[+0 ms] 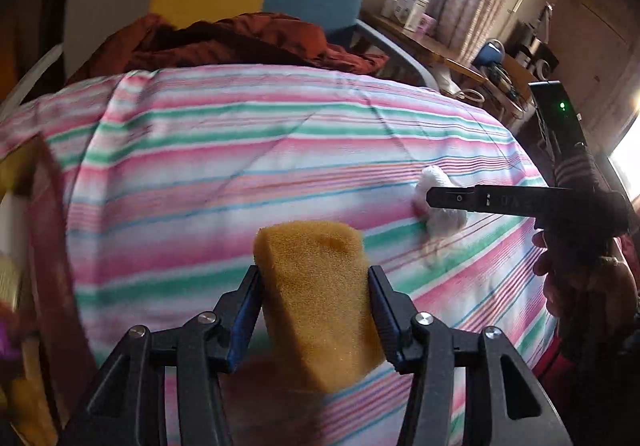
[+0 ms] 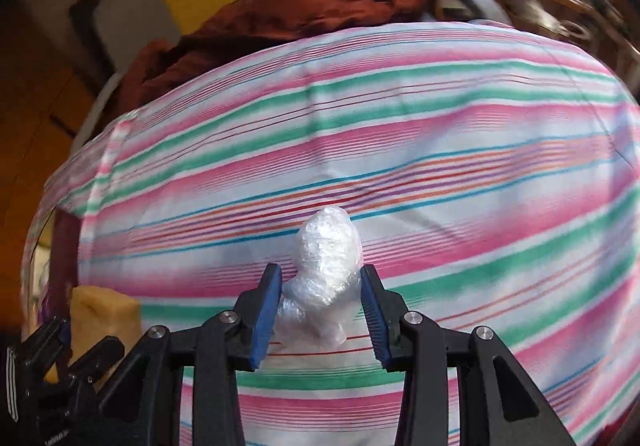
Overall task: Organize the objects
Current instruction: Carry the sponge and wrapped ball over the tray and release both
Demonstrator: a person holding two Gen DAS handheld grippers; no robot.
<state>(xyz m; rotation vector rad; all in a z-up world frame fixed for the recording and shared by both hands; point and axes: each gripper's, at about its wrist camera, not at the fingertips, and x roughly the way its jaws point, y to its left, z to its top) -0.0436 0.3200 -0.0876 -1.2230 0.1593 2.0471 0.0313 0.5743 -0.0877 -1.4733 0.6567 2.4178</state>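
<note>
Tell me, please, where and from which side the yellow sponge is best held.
Grip the yellow sponge across its two long side faces, coming end-on along its length, as the left gripper does now. It is a soft oblong block; its narrow width fits between the pads, and the flat sides probably give them an even seat.

We see a yellow-orange sponge block [image 1: 316, 298], porous and rectangular, raised on end above the striped bedsheet [image 1: 240, 150]. To its right, over the same sheet, we see a crumpled wad of clear plastic wrap [image 2: 326, 266], whitish and lumpy.
</note>
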